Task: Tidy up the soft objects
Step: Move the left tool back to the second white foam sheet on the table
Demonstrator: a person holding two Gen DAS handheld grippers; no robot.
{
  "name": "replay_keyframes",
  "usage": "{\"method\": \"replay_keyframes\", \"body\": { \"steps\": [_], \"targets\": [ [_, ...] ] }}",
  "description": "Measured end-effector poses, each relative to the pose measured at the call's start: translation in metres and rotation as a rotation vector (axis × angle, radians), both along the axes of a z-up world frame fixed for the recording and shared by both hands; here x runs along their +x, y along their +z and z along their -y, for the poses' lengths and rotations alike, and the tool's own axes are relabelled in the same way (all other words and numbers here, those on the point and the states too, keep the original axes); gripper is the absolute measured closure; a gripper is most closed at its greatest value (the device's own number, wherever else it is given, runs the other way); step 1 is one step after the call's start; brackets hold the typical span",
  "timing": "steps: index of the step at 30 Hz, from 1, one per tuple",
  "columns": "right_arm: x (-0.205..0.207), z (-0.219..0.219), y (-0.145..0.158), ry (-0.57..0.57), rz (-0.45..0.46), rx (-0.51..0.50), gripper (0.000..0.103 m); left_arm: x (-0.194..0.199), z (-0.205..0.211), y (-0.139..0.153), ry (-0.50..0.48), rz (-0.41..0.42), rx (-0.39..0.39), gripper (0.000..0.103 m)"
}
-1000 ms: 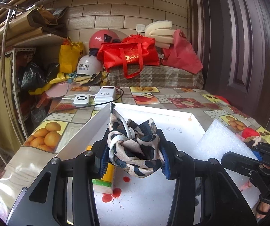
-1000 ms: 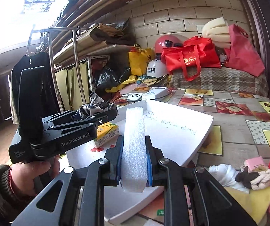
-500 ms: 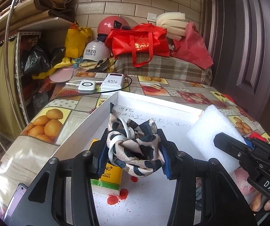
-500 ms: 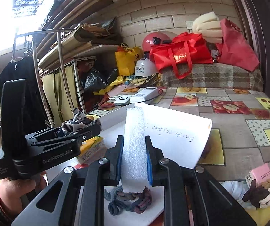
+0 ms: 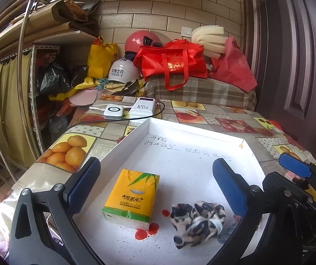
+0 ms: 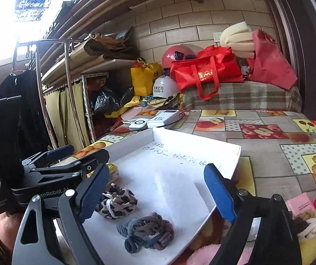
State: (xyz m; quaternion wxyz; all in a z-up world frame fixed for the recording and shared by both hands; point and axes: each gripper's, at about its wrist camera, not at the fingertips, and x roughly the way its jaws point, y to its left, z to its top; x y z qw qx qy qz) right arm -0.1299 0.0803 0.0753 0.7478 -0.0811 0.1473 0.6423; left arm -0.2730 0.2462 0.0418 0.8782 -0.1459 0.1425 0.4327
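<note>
A white tray [image 5: 193, 132] lies on the fruit-print table. In it lie a yellow tissue pack [image 5: 132, 198], a leopard-print scrunchie [image 5: 198, 220], a grey-pink braided hair tie [image 6: 148, 231] and a white foam sheet [image 6: 175, 190]. The scrunchie also shows in the right wrist view [image 6: 116, 203]. My left gripper [image 5: 158, 187] is open and empty above the tray, the scrunchie below its right finger. My right gripper [image 6: 158, 196] is open and empty above the foam sheet. The tray also shows in the right wrist view [image 6: 197, 145].
Two white chargers [image 5: 129, 110] with a cable lie behind the tray. Red bags [image 5: 171, 61], helmets and foam rolls pile up at the back wall. A pink box [image 6: 299, 205], a knotted rope toy [image 6: 310, 223] and a red object lie right of the tray.
Both grippers have opened. The scrunchie dropped from the left one onto the tray, and the foam sheet dropped from the right one and lies flat in the tray.
</note>
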Motion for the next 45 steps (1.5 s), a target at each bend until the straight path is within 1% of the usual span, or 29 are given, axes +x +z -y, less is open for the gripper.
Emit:
{"method": "replay_keyframes", "body": {
  "steps": [2,4,6,8,11,13,17,21,25,28,30,32,34,35,37,38,39,41,42,43,45],
  "targets": [
    [-0.004,0.003,0.001,0.011,0.016,0.009,0.015,-0.001,0.0,0.001,0.001,0.008,-0.001,0.0],
    [-0.008,0.004,0.001,0.023,0.035,0.011,0.01,-0.002,0.0,0.001,0.001,0.006,0.0,0.0],
    [-0.012,0.006,0.002,0.02,0.054,0.018,0.009,-0.003,0.0,0.001,0.001,0.013,0.0,0.0],
    [-0.012,0.008,0.002,0.025,0.052,0.018,0.008,-0.003,0.0,0.001,0.0,0.015,-0.001,0.0],
    [-0.009,0.011,0.002,0.024,0.04,0.016,0.004,-0.004,0.001,0.002,-0.003,0.016,0.005,0.0],
    [-0.008,0.013,0.001,0.023,0.035,0.014,0.002,-0.005,0.003,0.003,-0.013,0.022,0.015,0.0],
    [-0.011,0.019,0.0,0.03,0.055,0.005,0.001,-0.005,0.01,0.007,-0.044,0.038,0.049,0.0],
    [-0.011,0.032,-0.001,0.052,0.075,-0.008,0.001,-0.002,0.02,0.01,-0.068,0.035,0.088,0.0],
    [0.001,0.051,0.0,0.047,0.08,-0.026,0.001,0.003,0.031,0.012,-0.105,0.026,0.121,0.0],
    [0.025,0.071,0.004,-0.014,0.061,-0.021,0.001,0.003,0.042,0.012,-0.159,0.03,0.13,0.0],
    [0.051,0.095,0.01,-0.104,0.042,0.018,0.0,0.004,0.05,0.014,-0.207,0.037,0.144,0.0],
    [0.074,0.116,0.014,-0.186,0.021,0.049,0.0,0.006,0.065,0.017,-0.263,0.033,0.186,0.0],
    [0.104,0.139,0.015,-0.279,-0.037,0.058,0.0,0.012,0.084,0.02,-0.369,0.023,0.22,0.0],
    [0.115,0.146,0.015,-0.308,-0.064,0.056,0.0,0.015,0.095,0.02,-0.458,0.014,0.216,0.0],
    [0.139,0.16,0.013,-0.372,-0.13,0.052,0.0,0.032,0.117,0.017,-0.676,-0.035,0.157,0.001],
    [0.151,0.167,0.012,-0.406,-0.166,0.054,0.0,0.041,0.128,0.013,-0.766,-0.075,0.126,0.001],
    [0.158,0.172,0.01,-0.428,-0.195,0.06,0.0,0.052,0.139,0.01,-0.831,-0.132,0.103,0.001],
    [0.167,0.179,0.006,-0.46,-0.245,0.069,0.0,0.071,0.159,0.004,-0.887,-0.245,0.102,0.001],
    [0.171,0.181,0.004,-0.468,-0.269,0.069,0.0,0.08,0.165,0.001,-0.902,-0.287,0.087,0.001],
    [0.172,0.181,0.002,-0.47,-0.281,0.064,0.0,0.087,0.167,-0.002,-0.915,-0.313,0.058,0.001],
    [0.173,0.178,0.0,-0.474,-0.284,0.046,0.0,0.097,0.168,-0.008,-0.956,-0.337,-0.022,0.001]
  ]
}}
